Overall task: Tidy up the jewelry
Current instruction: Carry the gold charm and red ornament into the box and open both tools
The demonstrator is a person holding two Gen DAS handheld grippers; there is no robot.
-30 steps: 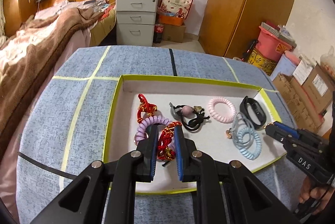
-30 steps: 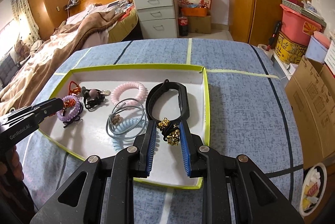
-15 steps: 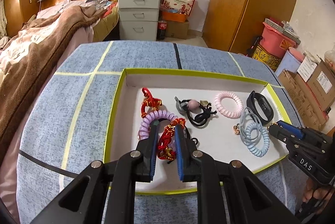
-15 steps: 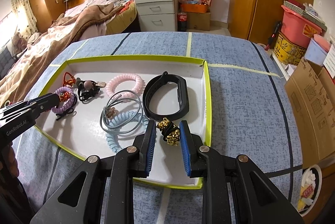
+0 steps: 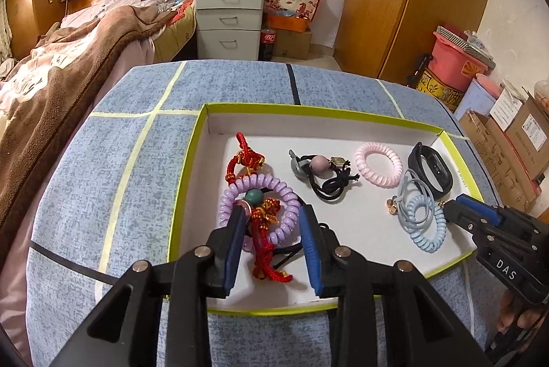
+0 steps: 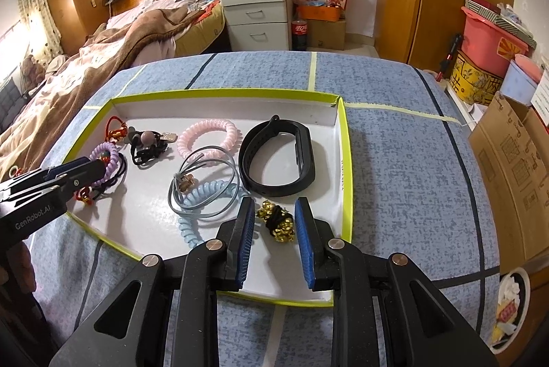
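Inside the white tray [image 5: 219, 123] on the counter, my left gripper [image 5: 272, 245] had just opened around the red knotted charm [image 5: 262, 229], lying lengthwise between its pads, while my right gripper [image 6: 272, 241] had likewise just opened, straddling the gold bead tie [image 6: 278, 220], gripping nothing.

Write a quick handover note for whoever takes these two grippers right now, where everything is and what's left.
Left gripper: jaws have just been opening, pads clear of the red knotted charm, which lies on the purple coil tie in the tray.
Right gripper: jaws also just opened; the gold bell tie lies free between them on the tray floor.
Done: pink coil tie, black wristband, blue coil tie and black ball tie all lie in the tray.
Left: nothing shows outside the tray; back both grippers out.
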